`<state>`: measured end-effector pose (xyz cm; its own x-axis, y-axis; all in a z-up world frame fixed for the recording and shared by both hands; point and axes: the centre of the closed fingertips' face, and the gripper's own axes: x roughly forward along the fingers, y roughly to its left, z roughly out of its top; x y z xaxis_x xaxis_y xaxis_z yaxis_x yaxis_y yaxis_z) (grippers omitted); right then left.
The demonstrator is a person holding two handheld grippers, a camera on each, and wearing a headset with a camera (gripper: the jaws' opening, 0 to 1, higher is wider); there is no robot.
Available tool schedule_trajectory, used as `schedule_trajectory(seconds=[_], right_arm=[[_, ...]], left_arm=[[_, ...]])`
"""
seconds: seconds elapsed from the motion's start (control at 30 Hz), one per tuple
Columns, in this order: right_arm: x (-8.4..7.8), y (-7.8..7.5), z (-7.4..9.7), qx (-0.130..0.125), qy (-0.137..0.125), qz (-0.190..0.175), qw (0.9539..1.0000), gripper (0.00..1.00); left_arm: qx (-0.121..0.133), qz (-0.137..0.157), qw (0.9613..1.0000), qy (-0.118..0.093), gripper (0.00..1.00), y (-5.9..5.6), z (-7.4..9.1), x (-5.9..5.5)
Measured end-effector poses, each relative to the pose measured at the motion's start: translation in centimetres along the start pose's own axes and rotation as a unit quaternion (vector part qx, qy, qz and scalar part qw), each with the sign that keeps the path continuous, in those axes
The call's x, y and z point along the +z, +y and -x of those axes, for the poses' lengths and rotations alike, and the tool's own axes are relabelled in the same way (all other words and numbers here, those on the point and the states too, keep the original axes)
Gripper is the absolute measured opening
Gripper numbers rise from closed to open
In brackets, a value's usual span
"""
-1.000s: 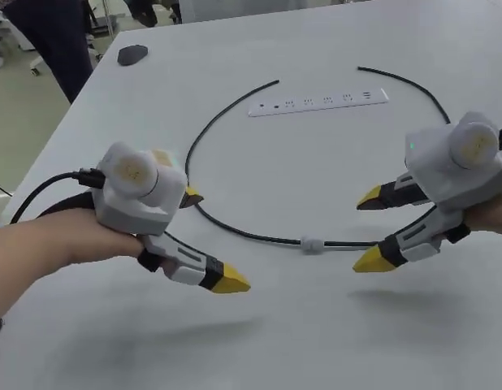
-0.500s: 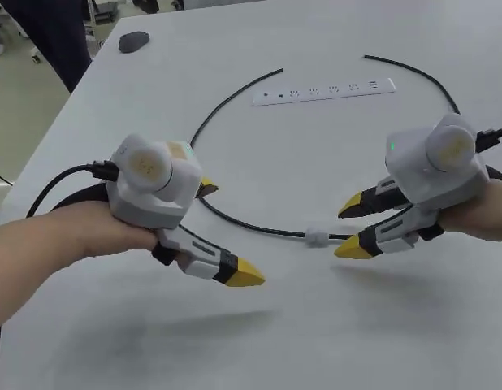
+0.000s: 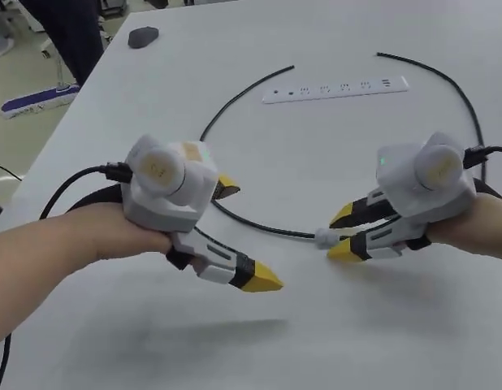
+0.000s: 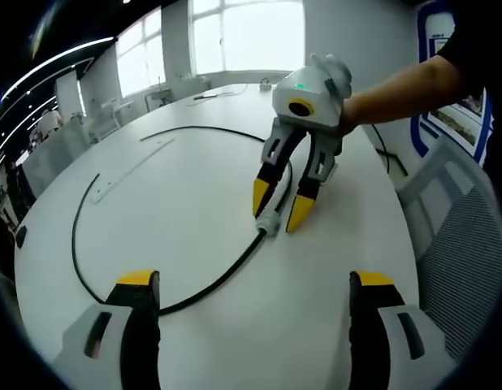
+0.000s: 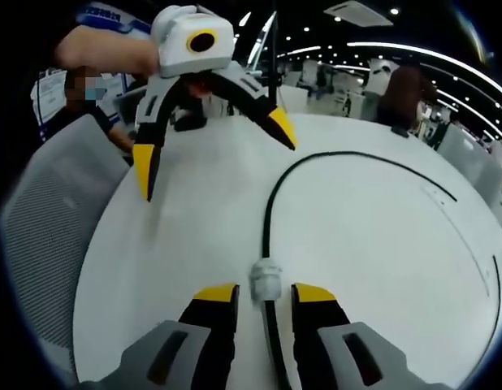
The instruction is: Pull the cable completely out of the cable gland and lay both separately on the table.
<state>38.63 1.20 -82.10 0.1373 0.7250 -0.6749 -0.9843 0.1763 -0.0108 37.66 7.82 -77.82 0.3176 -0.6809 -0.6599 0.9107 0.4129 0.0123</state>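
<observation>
**On the table: cable and gland not yet parted**

On the table the black cable lies in a wide loop. The white cable gland is threaded on it partway along. In the right gripper view the cable runs into the gland on the far side and comes out on the near side, so no separation is evident.

The right claw is set around the gland. The gland sits between the two yellow tips, with a sliver of table showing on either side. The jaws are therefore spread a little and straddle the gland without pinching it.

The left claw is spread wide and holds nothing. It hovers clear of the table, casting a shadow below. In the left gripper view a stretch of the cable lies ahead of it, between the lines of its two jaws.

A white power strip lies well apart on the far side of the loop, clear of the work.

Assessment: no part of the task is complete.

Outstanding items:
- Close the right claw on the gland.
- Take hold of the cable with the left claw.
- Draw the cable's full length through the gland.
- Set the two pieces down apart.

The long run of cable suggests that more than one pull may be needed.
</observation>
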Motion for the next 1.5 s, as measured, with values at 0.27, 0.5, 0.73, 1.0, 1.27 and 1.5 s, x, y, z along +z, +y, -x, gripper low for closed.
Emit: schedule_trajectory(seconds=[0.27,0.5,0.73,1.0,1.27,1.5], right_arm=[[-0.3,-0.4,0.0,-0.004,0.002,0.001,1.0,0.14],[-0.3,-0.5,0.2,-0.011,-0.003,-0.029,0.9995,0.08],[-0.3,1.3,1.3,0.006,-0.003,-0.019,0.9998,0.07],[1.2,3.7,4.4,0.016,-0.031,0.012,0.9993,0.07],[3.0,6.8,7.2,0.023,-0.041,0.057,0.9973,0.07],[4.3,8.0,9.2,0.013,-0.064,0.079,0.9947,0.07]], left_arm=[[0.003,0.001,1.0,-0.004,0.98,0.0,0.2,0.2],[0.003,0.008,0.9995,-0.03,0.96,-0.6,0.0,1.7],[-0.004,0.032,0.9986,-0.042,0.92,-1.5,-0.2,2.5],[-0.071,0.078,0.993,-0.052,0.83,-5.1,-1.0,3.6],[-0.136,0.07,0.9825,-0.105,0.8,-8.5,-1.2,6.8],[-0.172,0.079,0.9754,-0.113,0.58,-10.5,-1.0,7.6]])
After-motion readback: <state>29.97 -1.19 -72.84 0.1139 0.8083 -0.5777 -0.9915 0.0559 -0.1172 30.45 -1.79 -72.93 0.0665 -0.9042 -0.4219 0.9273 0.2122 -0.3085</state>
